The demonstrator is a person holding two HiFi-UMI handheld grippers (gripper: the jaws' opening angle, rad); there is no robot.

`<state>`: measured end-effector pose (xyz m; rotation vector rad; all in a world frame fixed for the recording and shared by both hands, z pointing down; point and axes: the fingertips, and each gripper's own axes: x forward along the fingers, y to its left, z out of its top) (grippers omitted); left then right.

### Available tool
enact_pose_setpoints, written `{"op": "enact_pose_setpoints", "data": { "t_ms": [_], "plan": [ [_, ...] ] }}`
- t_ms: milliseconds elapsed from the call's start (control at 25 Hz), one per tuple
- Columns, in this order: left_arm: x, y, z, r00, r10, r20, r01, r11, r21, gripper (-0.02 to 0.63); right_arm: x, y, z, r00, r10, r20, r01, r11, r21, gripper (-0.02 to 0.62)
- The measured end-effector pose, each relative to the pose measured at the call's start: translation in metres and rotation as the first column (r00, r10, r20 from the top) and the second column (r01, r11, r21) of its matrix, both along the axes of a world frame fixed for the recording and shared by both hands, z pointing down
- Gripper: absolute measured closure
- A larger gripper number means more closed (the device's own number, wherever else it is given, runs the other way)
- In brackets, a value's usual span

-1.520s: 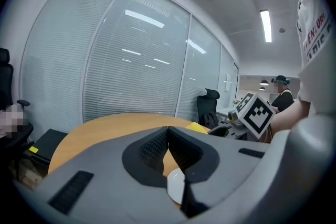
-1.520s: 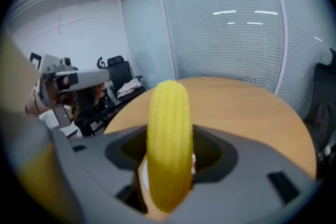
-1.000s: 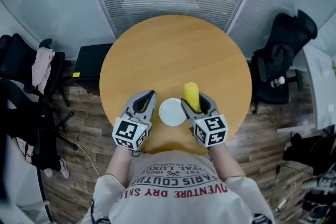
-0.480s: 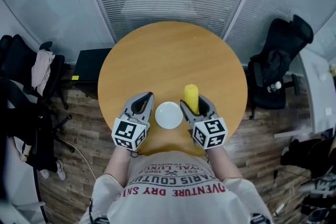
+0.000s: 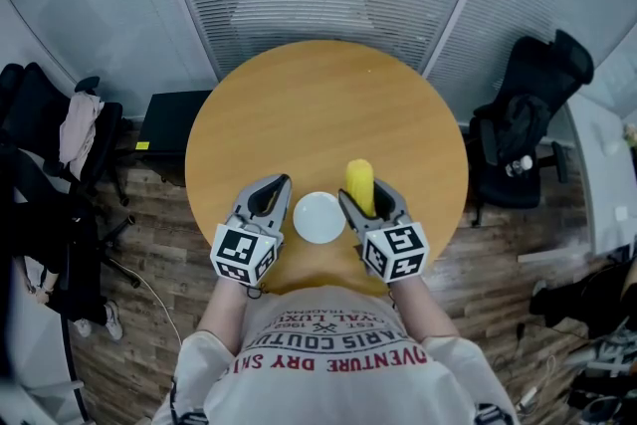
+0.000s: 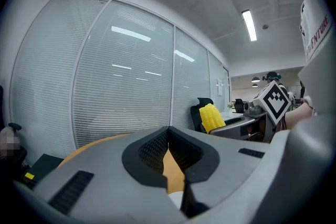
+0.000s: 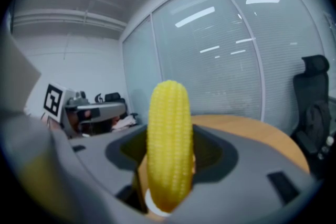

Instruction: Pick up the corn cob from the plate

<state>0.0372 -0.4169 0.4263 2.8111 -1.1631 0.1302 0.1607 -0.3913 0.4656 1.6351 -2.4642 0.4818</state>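
A yellow corn cob [image 5: 359, 182] stands up out of my right gripper [image 5: 363, 196], which is shut on its lower part. In the right gripper view the corn cob [image 7: 169, 139] fills the middle, upright between the grey jaws. A small white plate [image 5: 318, 217] with nothing on it lies on the round wooden table [image 5: 328, 105], between the two grippers. My left gripper [image 5: 280, 185] is just left of the plate, shut on nothing. The left gripper view shows its jaws meeting at the tip, with the corn cob [image 6: 211, 117] off to the right.
Black office chairs stand right [image 5: 528, 119] and left [image 5: 40, 129] of the table. A black box [image 5: 169, 119] sits on the floor at the table's back left. Glass walls with blinds run behind. The person's body is at the table's near edge.
The right gripper and its corn cob have edged slightly to the left. The head view shifted a little one second ago. The left gripper and the plate stay put.
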Motion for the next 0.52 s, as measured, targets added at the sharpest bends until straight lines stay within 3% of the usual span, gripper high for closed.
{"op": "enact_pose_setpoints", "data": {
  "t_ms": [520],
  "plan": [
    [-0.0054, 0.0015, -0.0006, 1.000, -0.011, -0.003, 0.011, 1.000, -0.004, 0.572, -0.0061, 0.0031, 0.0004, 1.000, -0.008, -0.001, 0.008, 1.000, -0.003, 0.327]
  ]
}}
